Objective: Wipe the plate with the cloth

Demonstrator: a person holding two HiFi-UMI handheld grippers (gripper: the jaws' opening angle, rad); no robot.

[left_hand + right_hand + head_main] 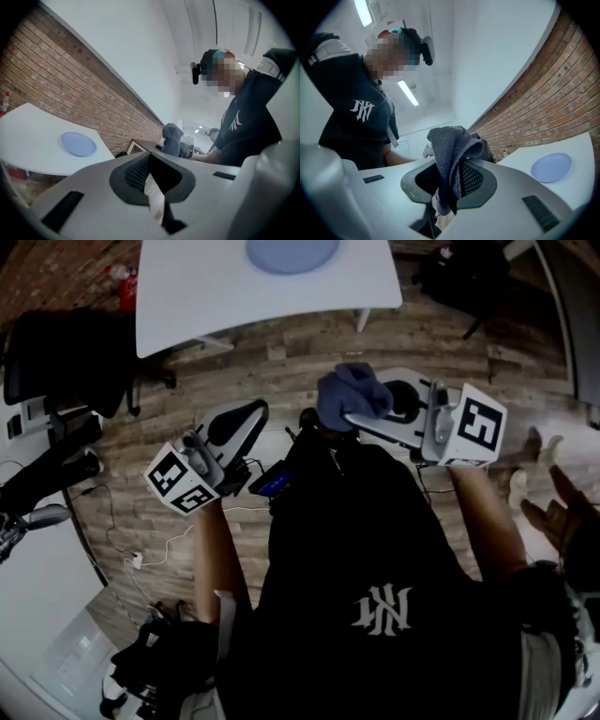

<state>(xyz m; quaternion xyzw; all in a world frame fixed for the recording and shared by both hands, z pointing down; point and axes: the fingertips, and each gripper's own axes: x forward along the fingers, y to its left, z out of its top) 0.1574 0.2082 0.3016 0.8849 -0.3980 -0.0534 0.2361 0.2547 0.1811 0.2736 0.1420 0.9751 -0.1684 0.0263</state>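
We hold the cloth clamped in the right tongs, left tongs closed empty, well apart from the plate at upper centre on the worktop; wiping may be pending or complete.

Dim head view, bright ceiling strip lights, heavy fisheye edge distortion, dark vignetted corners

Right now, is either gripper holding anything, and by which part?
Right gripper pinches the cloth near its lower end, the bulk bunched above. Left gripper is shut, empty.
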